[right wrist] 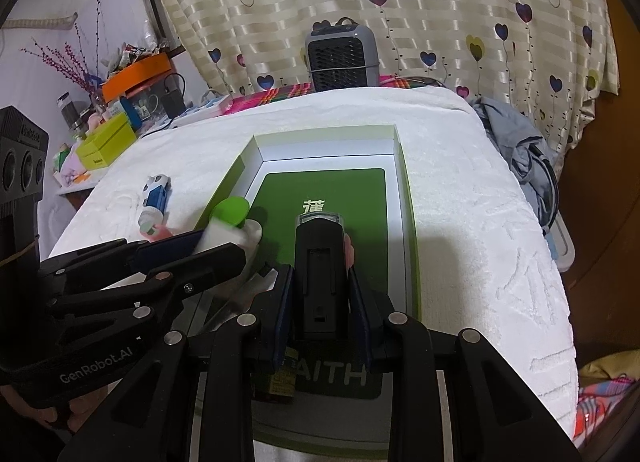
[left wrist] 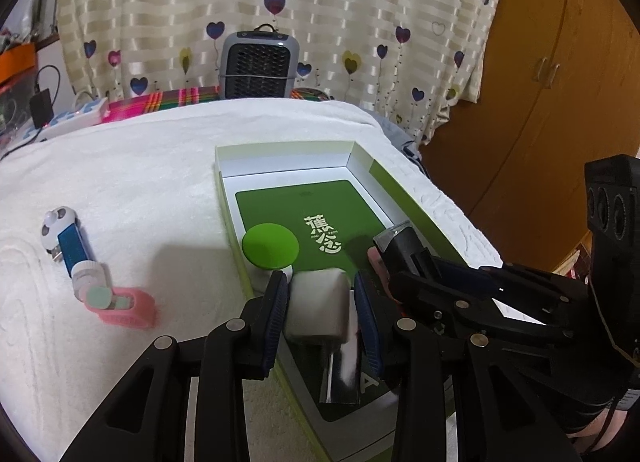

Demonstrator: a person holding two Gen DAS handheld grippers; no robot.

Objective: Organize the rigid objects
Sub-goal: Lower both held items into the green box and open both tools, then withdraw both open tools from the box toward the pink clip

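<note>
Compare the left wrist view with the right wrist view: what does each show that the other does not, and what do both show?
Only the left wrist view shows the wooden wardrobe. Only the right wrist view shows the cluttered side table with an orange box and the grey cloth. Both show the green box, the white item with a green cap in the left gripper, and the black stamp-like item in the right gripper.
</note>
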